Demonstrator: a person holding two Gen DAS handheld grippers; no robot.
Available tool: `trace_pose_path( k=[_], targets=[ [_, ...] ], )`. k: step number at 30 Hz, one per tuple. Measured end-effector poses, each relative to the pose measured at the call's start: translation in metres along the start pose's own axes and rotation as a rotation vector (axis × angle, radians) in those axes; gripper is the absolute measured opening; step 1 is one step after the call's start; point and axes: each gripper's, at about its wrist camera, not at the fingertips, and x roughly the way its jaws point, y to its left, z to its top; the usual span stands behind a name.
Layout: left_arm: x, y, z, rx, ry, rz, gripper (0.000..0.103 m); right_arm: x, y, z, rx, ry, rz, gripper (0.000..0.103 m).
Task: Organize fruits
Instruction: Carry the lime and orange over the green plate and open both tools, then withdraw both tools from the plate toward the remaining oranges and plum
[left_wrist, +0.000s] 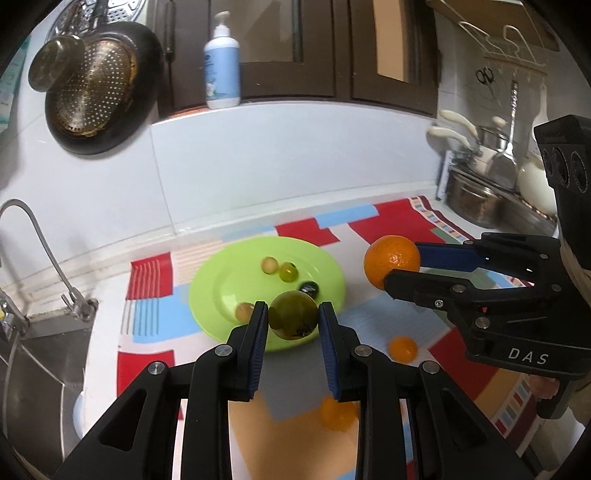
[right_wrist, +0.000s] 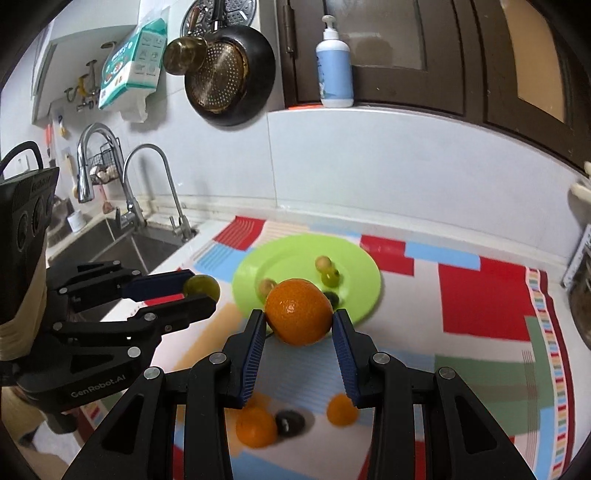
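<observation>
My left gripper (left_wrist: 293, 317) is shut on a green round fruit (left_wrist: 292, 319) and holds it above the near rim of the lime-green plate (left_wrist: 218, 280). It also shows in the right wrist view (right_wrist: 201, 290) at left. My right gripper (right_wrist: 299, 317) is shut on a large orange (right_wrist: 298, 312), held above the mat just right of the plate (right_wrist: 358, 269). The orange also shows in the left wrist view (left_wrist: 391, 262). Several small grapes (left_wrist: 288, 272) lie on the plate. Small oranges (left_wrist: 402, 348) (right_wrist: 256, 426) lie on the mat below the grippers.
A patterned mat (right_wrist: 480, 295) covers the counter. A sink (right_wrist: 122, 243) with taps is at left. A pan (right_wrist: 229, 70) hangs on the wall; a soap bottle (right_wrist: 334, 62) stands on the ledge. Pots (left_wrist: 476, 195) stand at right. A dark fruit (right_wrist: 290, 421) lies on the mat.
</observation>
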Motion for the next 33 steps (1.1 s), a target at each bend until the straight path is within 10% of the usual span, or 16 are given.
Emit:
trace_pose_path(
  k=[24,33],
  targets=[
    [0.124,0.074,0.027,-0.076,0.147,-0.021,0.028,0.116,-0.005,0.058,0.001,0.108,-0.004,0.025],
    [0.128,0.075,0.034,-0.096,0.156,-0.012,0.053,0.117,-0.012,0.06,0.026,0.107,-0.036,0.025]
  ],
)
